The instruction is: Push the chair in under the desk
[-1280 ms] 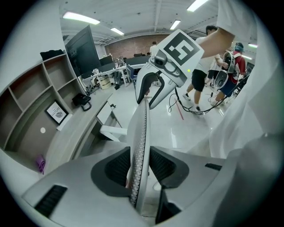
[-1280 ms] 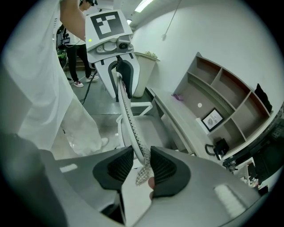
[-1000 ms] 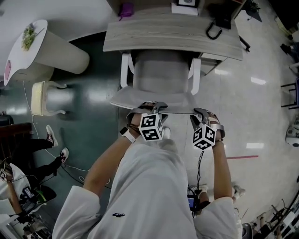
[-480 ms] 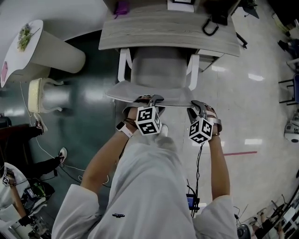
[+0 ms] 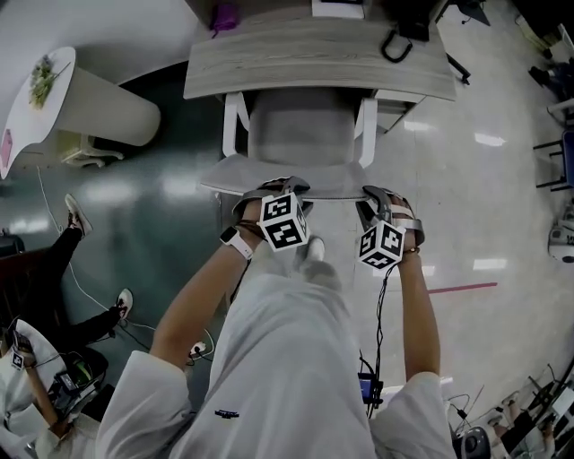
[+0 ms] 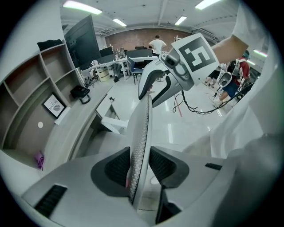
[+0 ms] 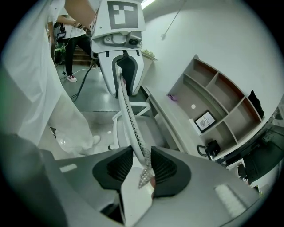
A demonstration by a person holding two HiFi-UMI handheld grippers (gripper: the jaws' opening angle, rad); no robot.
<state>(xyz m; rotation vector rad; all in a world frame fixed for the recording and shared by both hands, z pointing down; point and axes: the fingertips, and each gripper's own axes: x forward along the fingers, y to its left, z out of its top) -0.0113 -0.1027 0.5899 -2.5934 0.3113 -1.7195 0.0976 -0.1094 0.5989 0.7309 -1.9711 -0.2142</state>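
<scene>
A grey chair [image 5: 300,134] stands with its seat partly under the light wooden desk [image 5: 314,63]. Its thin mesh backrest [image 5: 300,186] faces me. My left gripper [image 5: 273,190] holds the backrest's top edge near its left end. In the left gripper view its jaws [image 6: 141,164] have just been closing, and the pads press the backrest [image 6: 143,128] between them. My right gripper [image 5: 375,202] grips the right end. In the right gripper view, its pads [image 7: 143,166] clamp the backrest's edge [image 7: 128,115].
A white curved side table [image 5: 81,99] stands left of the desk. A seated person's legs [image 5: 54,260] and cables lie on the dark floor at the left. A black object [image 5: 399,40] and a purple item [image 5: 224,16] sit on the desk. Red tape [image 5: 462,288] marks the floor at the right.
The chair and both grippers have edged slightly toward the desk. The seated person at the left has shifted their legs.
</scene>
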